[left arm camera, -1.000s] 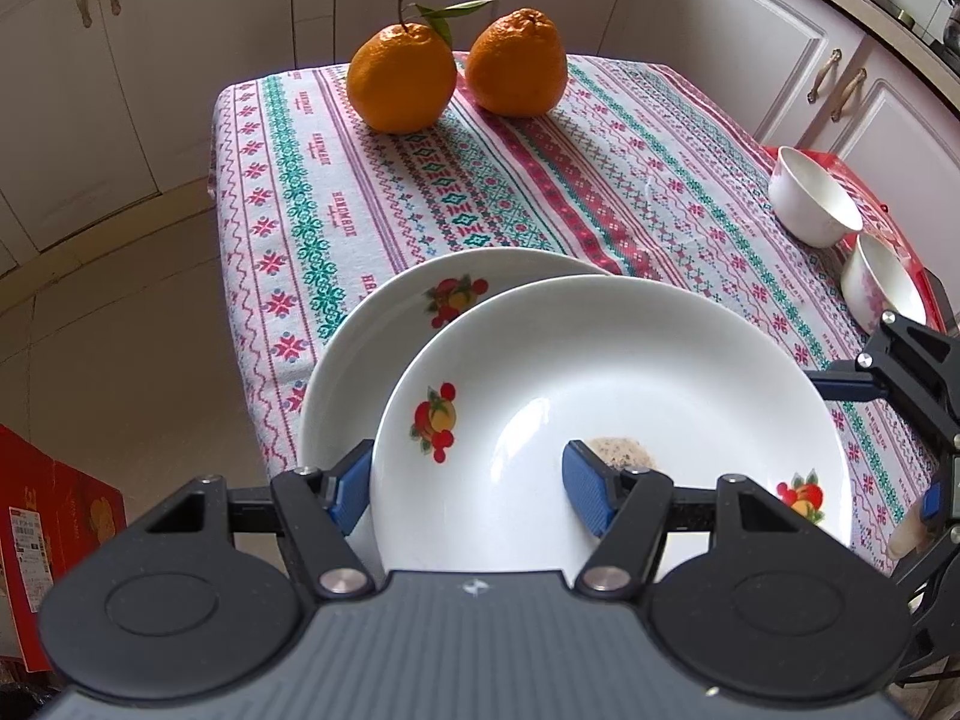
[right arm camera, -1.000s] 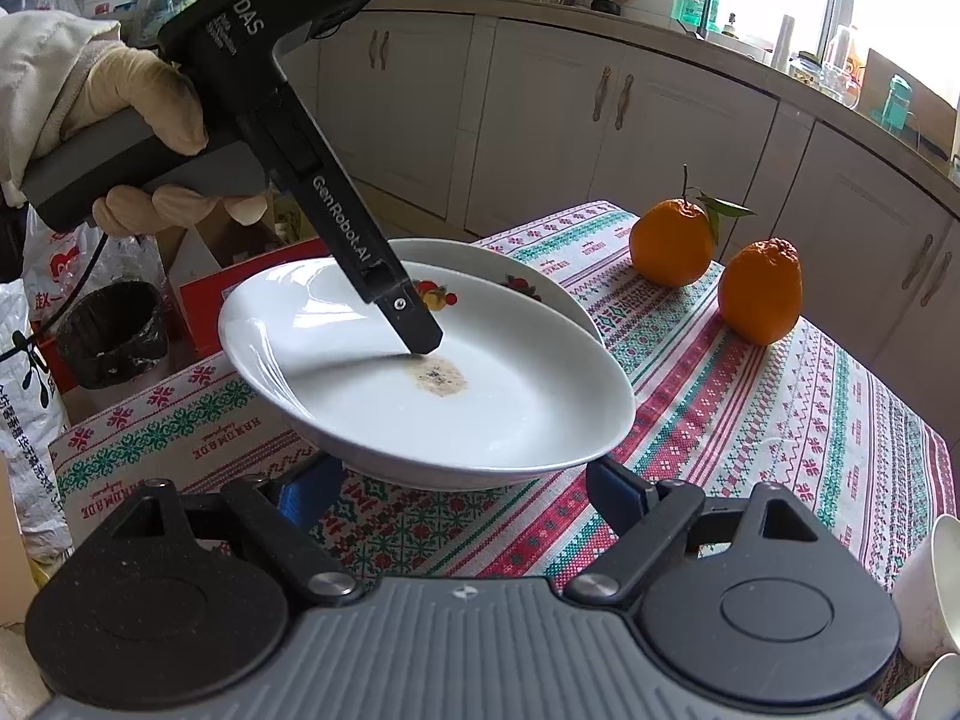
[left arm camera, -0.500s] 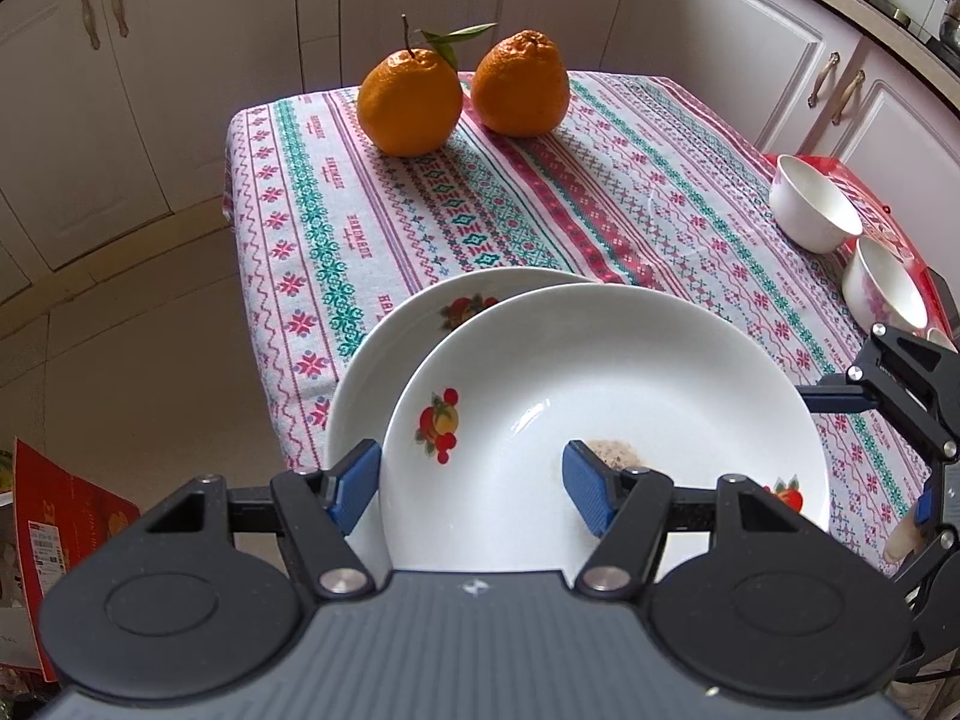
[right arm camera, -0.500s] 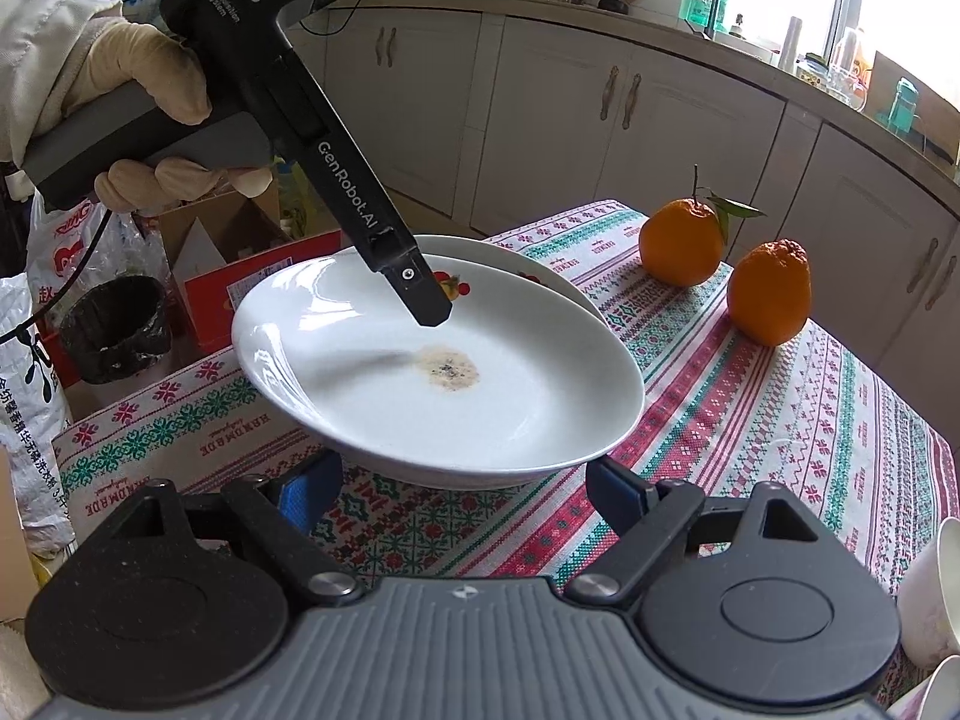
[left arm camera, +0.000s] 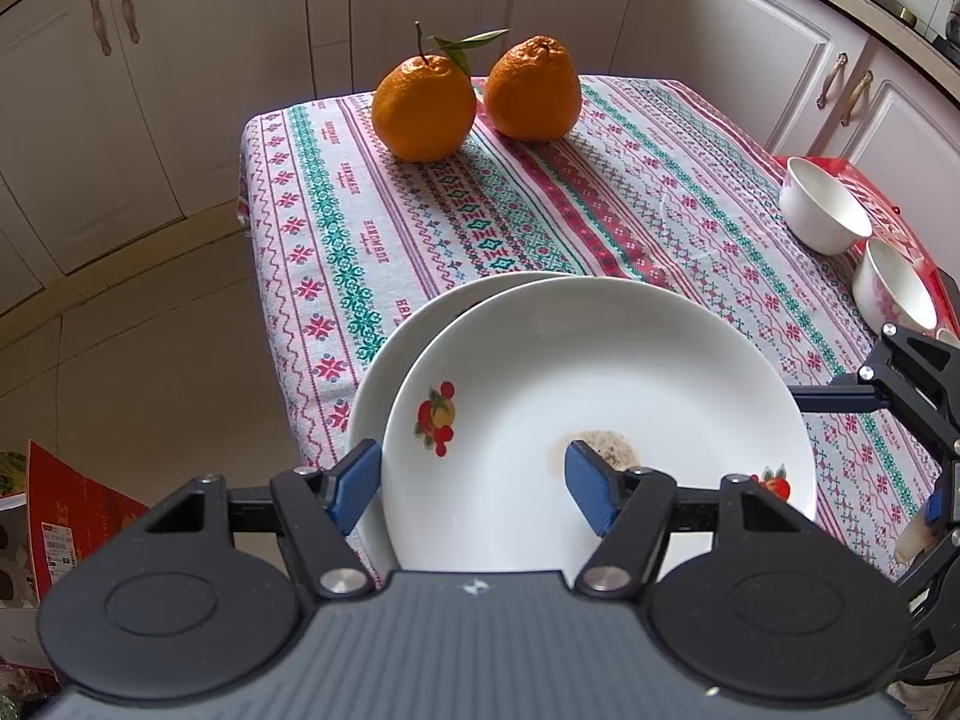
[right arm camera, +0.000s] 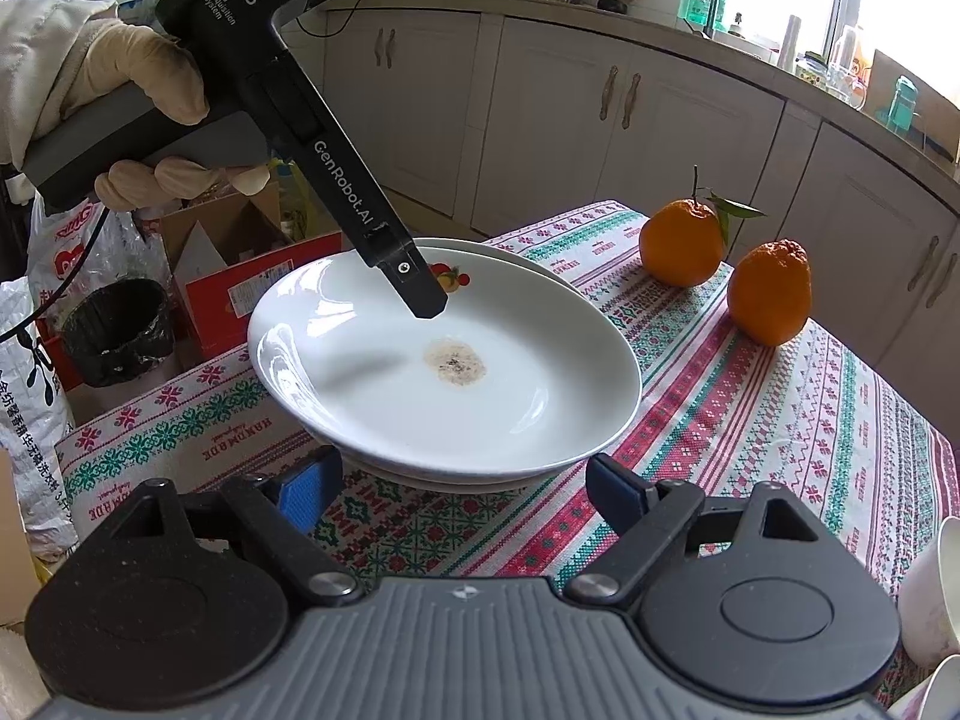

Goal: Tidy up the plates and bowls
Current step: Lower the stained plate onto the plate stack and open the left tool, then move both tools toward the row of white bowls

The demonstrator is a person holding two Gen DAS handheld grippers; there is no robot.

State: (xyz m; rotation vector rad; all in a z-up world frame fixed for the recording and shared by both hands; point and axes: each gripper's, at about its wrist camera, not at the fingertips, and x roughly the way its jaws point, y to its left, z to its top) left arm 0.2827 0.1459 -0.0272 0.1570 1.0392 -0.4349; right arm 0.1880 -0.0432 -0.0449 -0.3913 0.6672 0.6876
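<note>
The left gripper (left arm camera: 474, 480) sits at the lower centre of the left wrist view, its jaws opening around the near rim of the top plate (left arm camera: 600, 408); one blue pad stands outside the rim, the other over the plate's inside, and neither visibly presses on it. That plate, marked with a brown stain (right arm camera: 454, 362) at its middle, rests on a second plate (left arm camera: 390, 372) that shows along its left edge; both lie on the patterned tablecloth (left arm camera: 540, 210). Two oranges (left arm camera: 474, 102) stand at the upper centre; two bowls (left arm camera: 858, 246) sit at the right edge. In the right wrist view the right gripper (right arm camera: 462, 489) hovers at lower centre, jaws apart and empty, just before the plates; a gloved hand (right arm camera: 120, 114) at upper left holds the other gripper's handle.
</note>
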